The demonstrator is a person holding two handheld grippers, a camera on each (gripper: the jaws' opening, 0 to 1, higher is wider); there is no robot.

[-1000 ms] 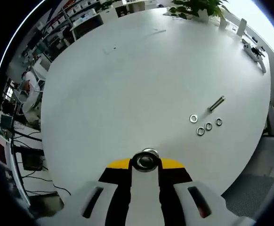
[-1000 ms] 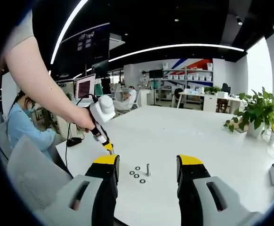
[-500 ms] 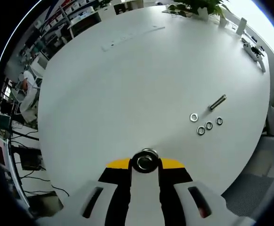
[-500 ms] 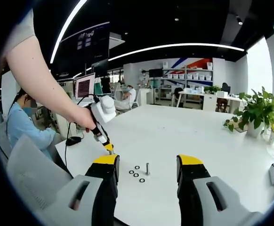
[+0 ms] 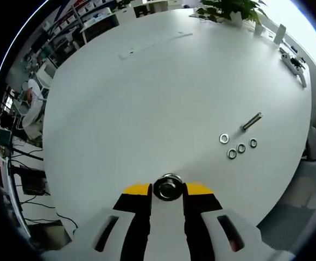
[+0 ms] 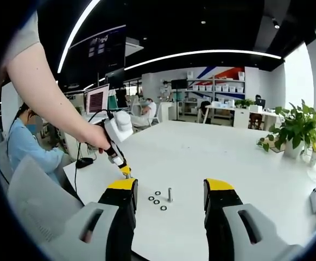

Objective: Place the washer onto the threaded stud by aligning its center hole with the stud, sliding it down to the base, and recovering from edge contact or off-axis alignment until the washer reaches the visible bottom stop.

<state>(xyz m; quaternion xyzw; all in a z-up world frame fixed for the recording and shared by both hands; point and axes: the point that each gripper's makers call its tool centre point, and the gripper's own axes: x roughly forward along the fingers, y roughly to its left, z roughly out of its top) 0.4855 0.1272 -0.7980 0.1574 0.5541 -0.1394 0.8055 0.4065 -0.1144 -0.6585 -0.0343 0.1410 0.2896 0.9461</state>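
Big white round table [image 5: 147, 98] takes up most of the left gripper view, with a potted plant [image 6: 296, 130] over at its far side in the right gripper view. Left gripper [image 5: 169, 190] has its jaws pressed together, pinching a washer [image 5: 169, 186] above the table edge. Right gripper [image 6: 170, 191] hangs with its jaws spread wide, nothing between them. The threaded stud [image 5: 251, 120] stands upright on the table — four loose washers [image 5: 237, 147] lie just beside it, well apart from the pinched one.
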